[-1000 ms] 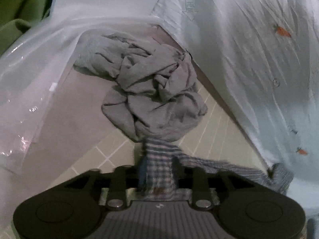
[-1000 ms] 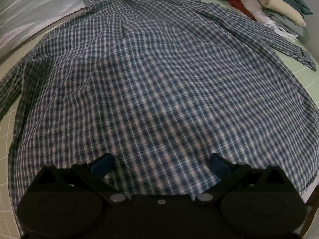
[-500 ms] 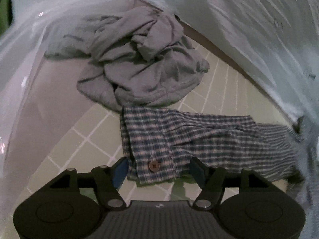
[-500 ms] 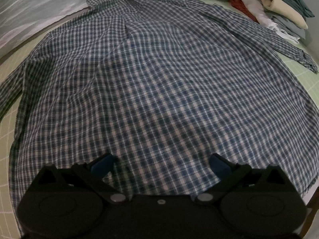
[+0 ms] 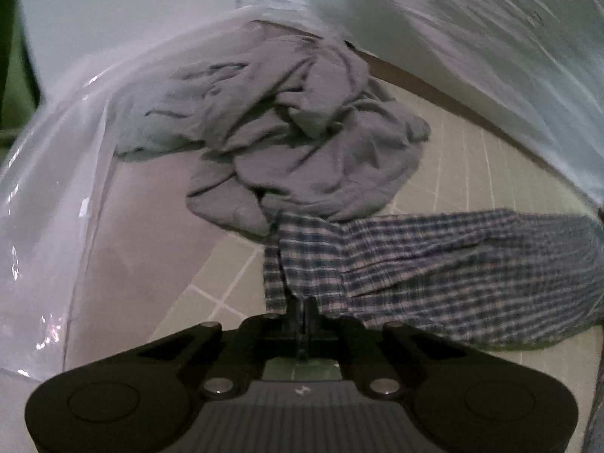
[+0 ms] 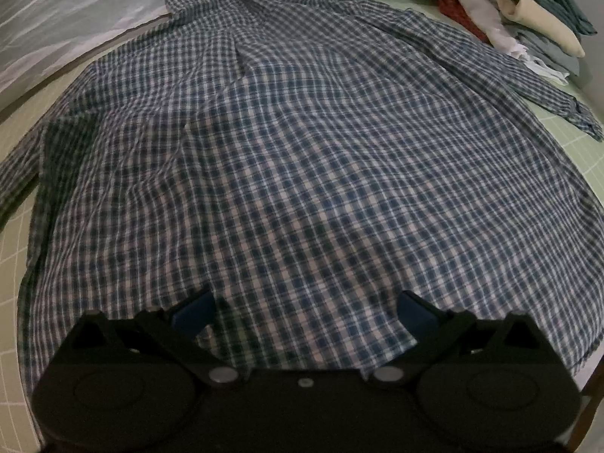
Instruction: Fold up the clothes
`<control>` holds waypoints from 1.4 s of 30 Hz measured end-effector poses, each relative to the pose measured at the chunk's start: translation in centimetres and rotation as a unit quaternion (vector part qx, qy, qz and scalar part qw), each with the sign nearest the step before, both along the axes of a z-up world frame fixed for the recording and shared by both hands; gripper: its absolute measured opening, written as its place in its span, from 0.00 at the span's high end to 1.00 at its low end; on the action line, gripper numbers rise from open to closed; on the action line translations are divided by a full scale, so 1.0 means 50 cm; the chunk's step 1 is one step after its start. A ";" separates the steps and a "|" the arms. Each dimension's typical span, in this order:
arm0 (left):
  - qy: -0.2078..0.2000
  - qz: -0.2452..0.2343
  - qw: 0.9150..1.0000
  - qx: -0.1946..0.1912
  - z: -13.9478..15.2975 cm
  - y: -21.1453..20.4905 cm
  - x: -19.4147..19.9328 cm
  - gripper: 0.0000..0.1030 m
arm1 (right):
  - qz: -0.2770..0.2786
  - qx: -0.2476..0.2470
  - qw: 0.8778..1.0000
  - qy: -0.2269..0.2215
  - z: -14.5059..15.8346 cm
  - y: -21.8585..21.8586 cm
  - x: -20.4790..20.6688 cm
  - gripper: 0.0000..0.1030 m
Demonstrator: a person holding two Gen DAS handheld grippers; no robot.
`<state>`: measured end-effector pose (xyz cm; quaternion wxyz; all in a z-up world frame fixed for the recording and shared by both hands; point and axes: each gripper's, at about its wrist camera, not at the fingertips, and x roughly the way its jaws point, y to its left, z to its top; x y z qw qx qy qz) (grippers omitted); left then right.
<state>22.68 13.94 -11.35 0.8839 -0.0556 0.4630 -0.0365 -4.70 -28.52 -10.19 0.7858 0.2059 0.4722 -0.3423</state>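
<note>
A blue and white checked shirt (image 6: 302, 158) lies spread flat, back up, on the green gridded mat (image 6: 577, 143), collar at the far end. My right gripper (image 6: 305, 307) is open, its fingers resting low over the shirt's hem. In the left wrist view my left gripper (image 5: 302, 305) is shut on the cuff of the shirt's sleeve (image 5: 434, 264), which stretches off to the right over the mat (image 5: 453, 173).
A crumpled grey garment (image 5: 302, 139) lies just beyond the sleeve cuff, beside clear plastic sheeting (image 5: 56, 188). A pale bedsheet (image 5: 490, 37) runs along the far side. A pile of folded clothes (image 6: 521, 19) sits at the far right of the mat.
My left gripper, open around the sleeve cuff half a second ago, has shut on it. The right gripper and the shirt body have barely moved.
</note>
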 end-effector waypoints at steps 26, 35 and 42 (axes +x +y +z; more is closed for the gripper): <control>-0.002 -0.041 0.999 -0.014 0.067 -0.141 -0.171 0.26 | 0.054 0.006 0.997 -0.054 -0.006 -0.040 -0.010 0.00; 0.016 -0.128 0.992 -0.011 0.060 -0.368 -0.336 0.19 | 0.046 -0.012 0.992 -0.115 0.047 -0.212 -0.133 0.00; 0.051 -0.106 0.993 -0.002 0.012 -0.484 -0.439 0.19 | -0.009 -0.025 0.995 -0.095 0.046 -0.448 -0.266 0.00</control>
